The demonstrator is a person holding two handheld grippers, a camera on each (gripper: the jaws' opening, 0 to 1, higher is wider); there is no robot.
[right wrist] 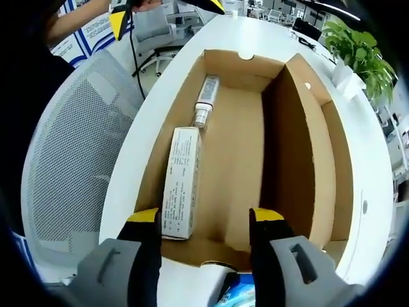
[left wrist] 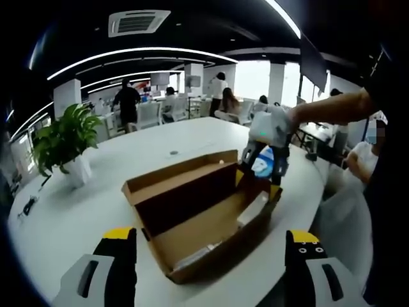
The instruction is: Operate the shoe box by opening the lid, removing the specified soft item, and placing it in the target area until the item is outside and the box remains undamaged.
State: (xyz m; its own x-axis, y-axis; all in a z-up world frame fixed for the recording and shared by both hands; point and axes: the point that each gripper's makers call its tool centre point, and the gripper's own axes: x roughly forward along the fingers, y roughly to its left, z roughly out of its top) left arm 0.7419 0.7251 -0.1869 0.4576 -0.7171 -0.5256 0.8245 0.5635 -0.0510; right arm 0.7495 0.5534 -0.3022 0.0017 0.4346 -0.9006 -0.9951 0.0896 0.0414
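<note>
The brown shoe box (left wrist: 211, 220) lies open on the white table, its lid (right wrist: 300, 147) standing up along one long side. Inside lie a white carton (right wrist: 181, 182) and a small tube (right wrist: 204, 102). My right gripper (left wrist: 263, 167) hangs over the box's far end, shut on a blue and white soft pack (left wrist: 262, 162). In the right gripper view that pack (right wrist: 233, 291) shows low between the jaws of my right gripper (right wrist: 204, 216), which looks straight down into the box. My left gripper (left wrist: 209, 235) stands wide open at the box's near end, holding nothing.
The round white table (left wrist: 77, 211) carries a potted plant (left wrist: 64, 141) at its left. A grey mesh chair (right wrist: 70, 160) stands by the table edge next to the box. A person's arm (left wrist: 332, 105) reaches in from the right. Several people are at desks far behind.
</note>
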